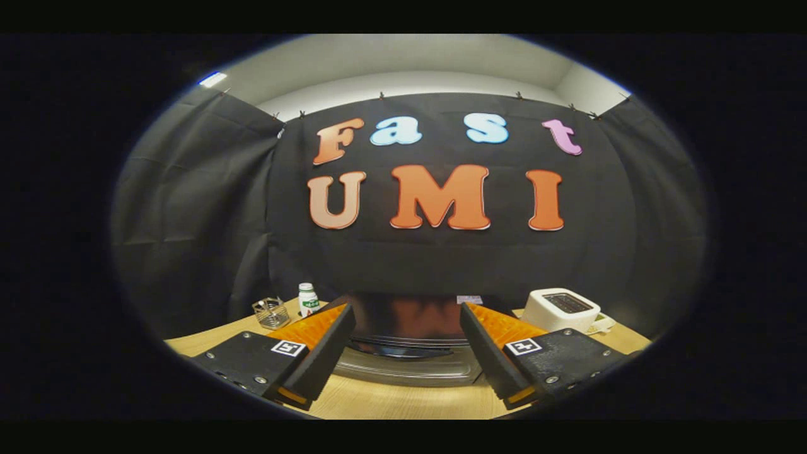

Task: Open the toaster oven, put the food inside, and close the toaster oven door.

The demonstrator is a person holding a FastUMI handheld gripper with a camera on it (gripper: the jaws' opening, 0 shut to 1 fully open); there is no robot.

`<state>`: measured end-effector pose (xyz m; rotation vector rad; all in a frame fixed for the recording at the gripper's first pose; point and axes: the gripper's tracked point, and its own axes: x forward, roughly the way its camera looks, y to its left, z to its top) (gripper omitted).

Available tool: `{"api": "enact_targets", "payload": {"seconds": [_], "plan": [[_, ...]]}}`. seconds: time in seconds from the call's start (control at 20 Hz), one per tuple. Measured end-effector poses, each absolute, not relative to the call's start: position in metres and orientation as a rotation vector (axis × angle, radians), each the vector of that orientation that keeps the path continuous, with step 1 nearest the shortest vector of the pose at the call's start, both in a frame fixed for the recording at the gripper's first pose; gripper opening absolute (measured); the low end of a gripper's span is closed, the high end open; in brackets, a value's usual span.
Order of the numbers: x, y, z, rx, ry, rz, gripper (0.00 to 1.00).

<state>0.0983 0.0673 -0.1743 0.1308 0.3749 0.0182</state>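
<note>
Wooden counter (403,400) runs under my hand-held gripper (406,353), whose fingers are spread wide and grasp nothing. Between them, just ahead, sits the toaster oven (410,340): dark glossy top, silvery front below. I think the door is still up, though from this high angle I can't make out the handle. To open it well I'd drop lower and come in square until the handle shows before closing on it. Beyond sit a wire basket (271,312), a white bottle (307,299) and a white toaster (560,310).
</note>
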Motion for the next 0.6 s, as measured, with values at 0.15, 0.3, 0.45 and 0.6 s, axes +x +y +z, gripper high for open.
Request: {"api": "enact_targets", "payload": {"seconds": [0.15, 0.3, 0.45, 0.6], "plan": [[0.105, 0.069, -0.206, 0.12, 0.451, 0.008, 0.99], [0.12, 0.076, -0.227, 0.13, 0.505, -0.004, 0.99], [0.125, 0.081, -0.245, 0.141, 0.559, -0.016, 1.0], [0.122, 0.082, -0.241, 0.12, 0.561, -0.022, 0.99]]}}
